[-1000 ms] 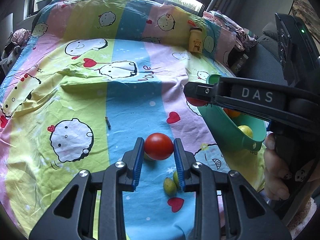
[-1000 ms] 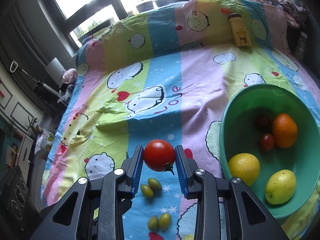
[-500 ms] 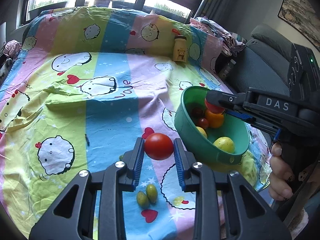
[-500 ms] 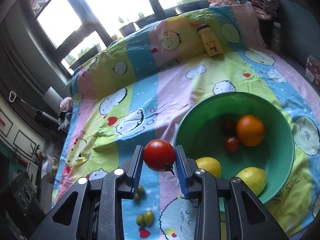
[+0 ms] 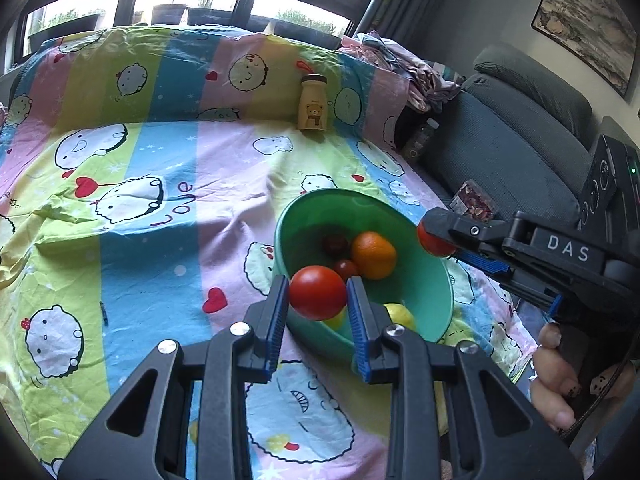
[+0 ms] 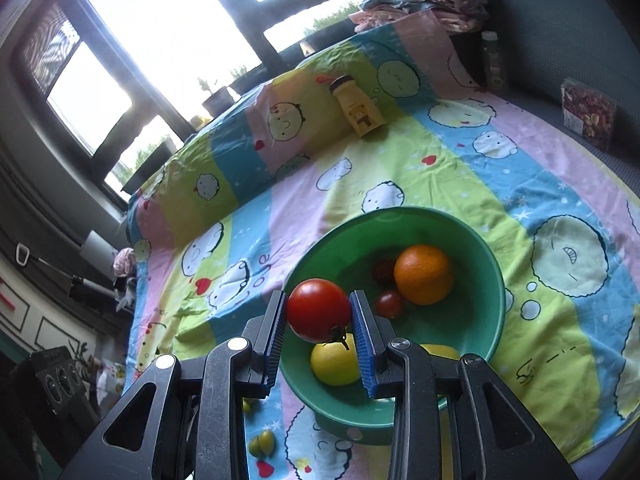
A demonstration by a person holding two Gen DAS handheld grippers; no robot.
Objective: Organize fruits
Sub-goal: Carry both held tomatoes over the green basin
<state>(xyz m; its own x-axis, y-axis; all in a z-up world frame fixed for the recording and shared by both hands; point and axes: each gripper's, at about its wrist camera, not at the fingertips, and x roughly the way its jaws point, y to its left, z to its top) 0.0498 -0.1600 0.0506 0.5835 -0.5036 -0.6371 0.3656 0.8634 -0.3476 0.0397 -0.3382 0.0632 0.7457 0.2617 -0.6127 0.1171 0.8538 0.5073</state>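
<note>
Over a cartoon-print bedsheet [image 5: 152, 264], I hold two tomatoes ready for the bowl. At left, my left claw [image 5: 318, 300] is clamped on a red tomato [image 5: 317, 297], poised above the near-left rim of the green bowl [image 5: 424, 280], so the bowl's hollow lies just ahead and to the right. Inside sit an orange [image 5: 374, 255], two small dark-red fruits and lemons near the front wall. At right, my right claw [image 6: 319, 312] grips a second tomato [image 6: 319, 309], stem down, hanging over the bowl's near-left edge above a lemon [image 6: 334, 364]; it looks the nearer to a drop. Small green fruits [image 6: 262, 442] remain on the sheet, near and left of the bowl. A yellow bear bottle [image 5: 313, 109] stands far back.
</note>
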